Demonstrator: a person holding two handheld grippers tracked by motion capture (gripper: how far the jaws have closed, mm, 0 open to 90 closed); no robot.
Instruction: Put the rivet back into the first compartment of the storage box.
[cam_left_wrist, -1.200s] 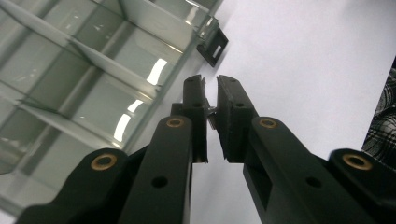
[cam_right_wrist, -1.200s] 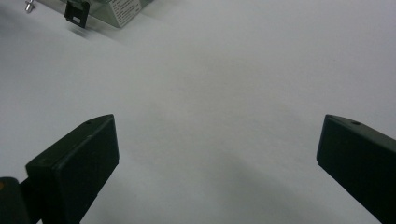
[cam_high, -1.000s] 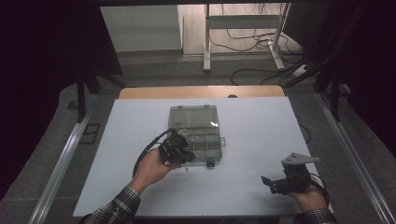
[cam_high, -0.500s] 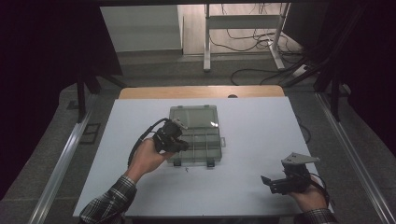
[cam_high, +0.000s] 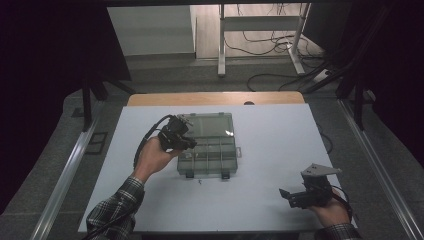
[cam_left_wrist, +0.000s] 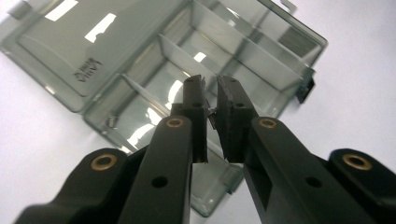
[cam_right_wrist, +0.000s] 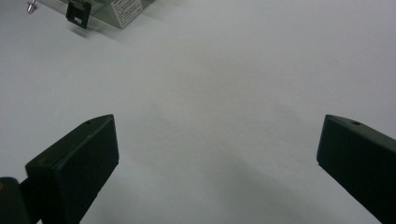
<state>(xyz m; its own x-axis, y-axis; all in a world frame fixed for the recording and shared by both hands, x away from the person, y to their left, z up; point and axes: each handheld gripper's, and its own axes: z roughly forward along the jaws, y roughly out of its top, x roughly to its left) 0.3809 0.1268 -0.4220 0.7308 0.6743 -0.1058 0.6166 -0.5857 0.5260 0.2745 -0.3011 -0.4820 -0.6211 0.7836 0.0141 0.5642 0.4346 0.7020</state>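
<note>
High view, boxes: one clear organizer box (cam_high: 207, 145) lies open at mid-table, lid flat toward the far edge.
Grippers: two, one per hand.
Left gripper (cam_high: 192, 143): over the box's left side; in the left gripper view (cam_left_wrist: 211, 100) its jaws are pinched on one small screw (cam_left_wrist: 211, 112).
Right gripper (cam_high: 285, 194): well apart at the near right corner, jaws spread wide over bare table (cam_right_wrist: 224, 93), holding nothing.
Loose screws: one (cam_high: 199, 183) just before the box; one (cam_left_wrist: 111, 122) inside a compartment.

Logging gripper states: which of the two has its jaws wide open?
The right gripper: its jaws stand far apart over bare table. The left gripper, over the organizer box, is pinched on a small screw.
</note>
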